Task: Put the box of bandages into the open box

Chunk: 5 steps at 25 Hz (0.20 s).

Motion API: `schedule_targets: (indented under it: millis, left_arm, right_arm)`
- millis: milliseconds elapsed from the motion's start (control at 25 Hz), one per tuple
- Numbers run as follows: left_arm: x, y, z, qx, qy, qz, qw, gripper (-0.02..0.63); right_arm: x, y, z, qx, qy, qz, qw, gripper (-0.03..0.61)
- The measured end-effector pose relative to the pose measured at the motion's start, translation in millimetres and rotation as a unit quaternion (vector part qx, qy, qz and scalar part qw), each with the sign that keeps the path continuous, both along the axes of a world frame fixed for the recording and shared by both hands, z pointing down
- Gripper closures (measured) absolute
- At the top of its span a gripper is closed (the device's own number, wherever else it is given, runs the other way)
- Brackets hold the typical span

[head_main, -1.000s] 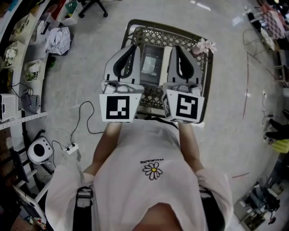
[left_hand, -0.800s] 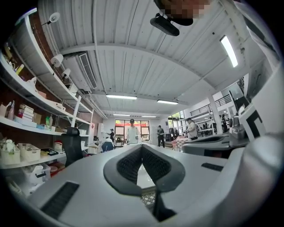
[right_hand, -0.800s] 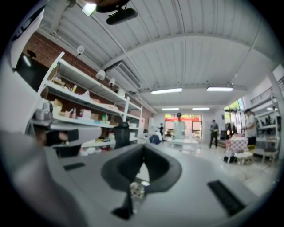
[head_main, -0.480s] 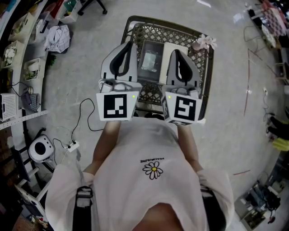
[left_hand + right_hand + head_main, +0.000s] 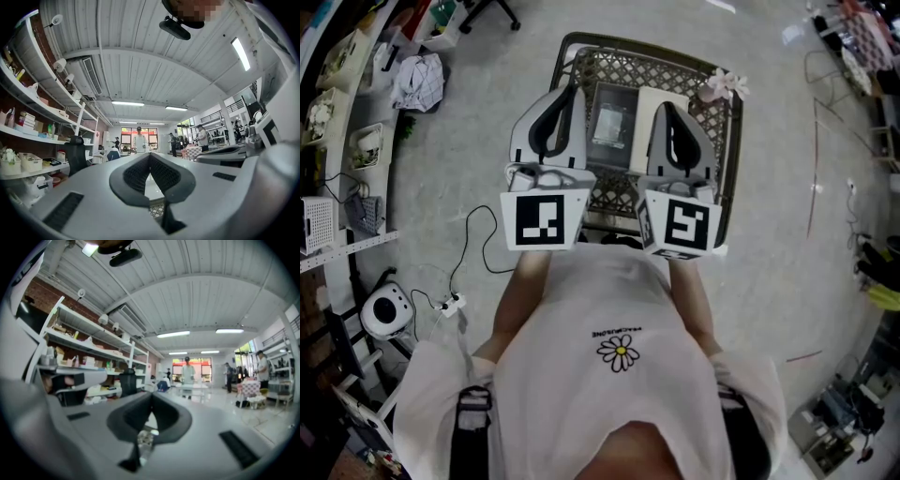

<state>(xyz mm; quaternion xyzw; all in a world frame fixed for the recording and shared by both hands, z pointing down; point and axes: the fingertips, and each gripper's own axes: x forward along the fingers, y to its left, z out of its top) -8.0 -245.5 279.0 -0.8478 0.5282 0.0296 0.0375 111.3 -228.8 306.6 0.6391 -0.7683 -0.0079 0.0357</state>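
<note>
Seen from the head view, both grippers are held level, side by side, over a brown lattice basket [image 5: 712,141]. The left gripper [image 5: 573,91] is shut with nothing between its jaws; its tips also meet in the left gripper view [image 5: 149,155]. The right gripper [image 5: 662,105] is likewise shut and empty, as the right gripper view [image 5: 151,394] confirms. Between them in the basket lies a grey rectangular box [image 5: 609,127] with a clear top. A white flat piece [image 5: 649,94] beside it is partly hidden by the right gripper. I cannot tell which is the bandage box.
A pink flower [image 5: 722,86] sits on the basket's far right corner. Shelves [image 5: 337,103] line the left wall, with a cable and power strip [image 5: 450,305] on the floor. In the gripper views, people [image 5: 138,140] stand far off in a hall, and a black chair [image 5: 76,154] stands by the shelves.
</note>
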Motion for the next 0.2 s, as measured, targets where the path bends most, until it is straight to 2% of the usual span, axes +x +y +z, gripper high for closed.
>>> schedule_targets:
  millis: [200]
  left_arm:
    - [1.6,-0.9,3.1,-0.006,-0.007,0.006,0.9999,0.593]
  right_arm:
    - [-0.6,0.4,1.9,-0.002,-0.005,-0.001,1.000,0.548]
